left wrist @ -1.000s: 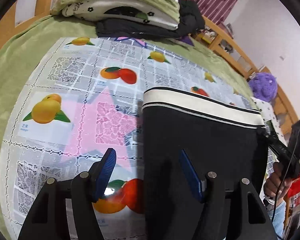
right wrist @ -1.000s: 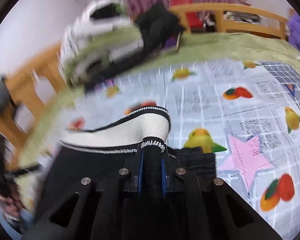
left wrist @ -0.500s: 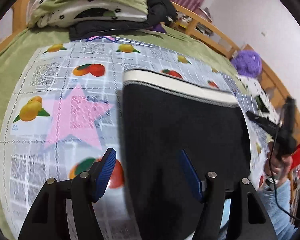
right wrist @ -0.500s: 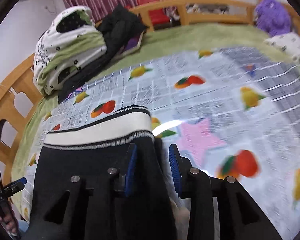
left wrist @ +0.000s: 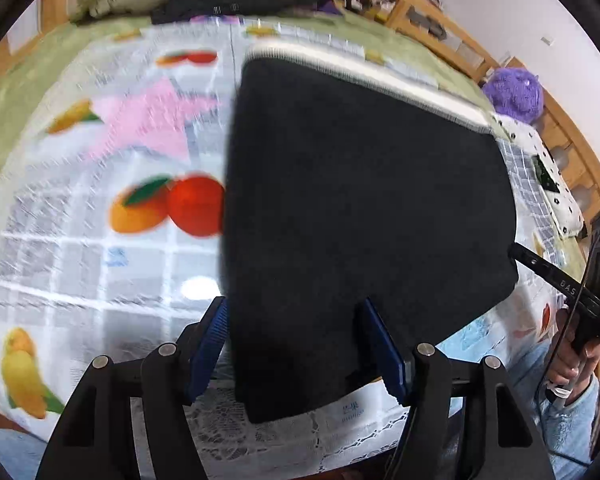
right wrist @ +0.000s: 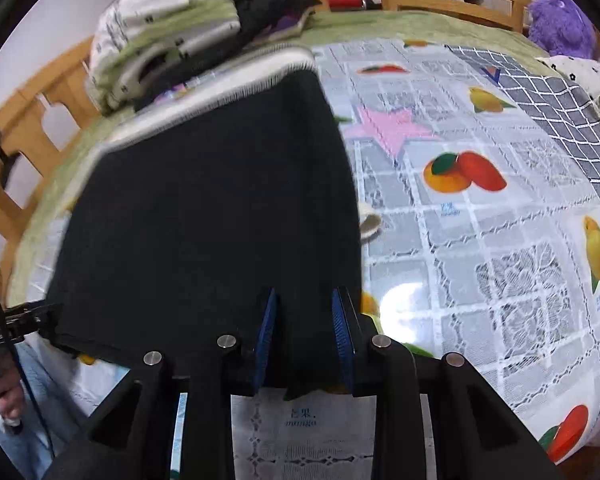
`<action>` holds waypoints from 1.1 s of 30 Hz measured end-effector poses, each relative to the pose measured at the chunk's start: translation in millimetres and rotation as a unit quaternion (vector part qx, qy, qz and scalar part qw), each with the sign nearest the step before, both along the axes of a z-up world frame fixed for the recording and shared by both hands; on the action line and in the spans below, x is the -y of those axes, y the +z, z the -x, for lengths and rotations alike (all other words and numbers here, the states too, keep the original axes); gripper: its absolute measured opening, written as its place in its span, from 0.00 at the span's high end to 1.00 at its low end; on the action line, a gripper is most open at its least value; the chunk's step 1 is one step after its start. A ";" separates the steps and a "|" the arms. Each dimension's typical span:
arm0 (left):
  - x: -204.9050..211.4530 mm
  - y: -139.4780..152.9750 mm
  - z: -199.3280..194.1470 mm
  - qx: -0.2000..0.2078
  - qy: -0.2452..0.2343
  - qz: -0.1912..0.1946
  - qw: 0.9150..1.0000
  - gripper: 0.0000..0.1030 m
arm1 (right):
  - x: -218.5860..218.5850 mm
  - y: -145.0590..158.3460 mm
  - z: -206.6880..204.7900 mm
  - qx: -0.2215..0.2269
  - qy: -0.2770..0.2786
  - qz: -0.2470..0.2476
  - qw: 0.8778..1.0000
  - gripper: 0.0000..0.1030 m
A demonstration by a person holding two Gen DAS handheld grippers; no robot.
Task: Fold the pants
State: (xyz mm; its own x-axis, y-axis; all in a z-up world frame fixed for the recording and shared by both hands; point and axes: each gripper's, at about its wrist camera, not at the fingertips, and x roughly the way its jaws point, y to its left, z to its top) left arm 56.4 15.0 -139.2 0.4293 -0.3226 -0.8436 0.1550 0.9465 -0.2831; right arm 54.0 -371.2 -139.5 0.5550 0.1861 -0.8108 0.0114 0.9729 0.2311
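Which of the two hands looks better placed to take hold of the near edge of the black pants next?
Right, probably. The right gripper has narrow, closing jaws astride the pants' near corner. The left gripper straddles the opposite corner with jaws much wider apart.

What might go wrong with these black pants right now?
The right gripper is closing with cloth of the black pants between its fingers, and may catch too thin an edge. The pants' near end already overhangs the plastic tablecloth, so the fold might slide off. The left gripper straddles the edge without pinching it.
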 end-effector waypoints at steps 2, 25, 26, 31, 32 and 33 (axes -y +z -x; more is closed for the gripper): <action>1.2 13.9 10.1 0.036 0.000 -0.005 0.999 0.36 | 12.2 10.9 6.3 0.027 -0.019 -0.025 0.999 0.73; 69.4 3.6 -120.8 0.070 -0.007 -0.123 0.990 0.31 | -50.9 3.5 -138.1 0.098 0.027 0.092 0.991 0.49; 66.4 -6.2 -120.7 0.068 -0.003 -0.117 0.991 0.27 | -53.5 2.9 -135.7 0.115 0.031 0.107 0.987 0.48; 67.9 -7.7 -115.6 0.075 -0.006 -0.115 0.990 0.21 | -57.1 5.2 -133.7 0.108 0.034 0.116 0.987 0.47; 68.1 -8.0 -114.4 0.076 -0.006 -0.114 0.991 0.21 | -57.4 4.4 -132.8 0.109 0.034 0.118 0.986 0.46; 67.9 -7.7 -113.9 0.076 -0.006 -0.113 0.991 0.21 | -57.3 4.5 -132.3 0.110 0.034 0.117 0.986 0.46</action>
State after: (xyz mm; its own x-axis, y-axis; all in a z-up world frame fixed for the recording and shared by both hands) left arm 170.4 -52.9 -146.9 0.5537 -0.1387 -0.8211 0.1918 0.9808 -0.0363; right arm 186.3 -313.9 -135.0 0.7147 0.0522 -0.6975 -0.0821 0.9966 -0.0095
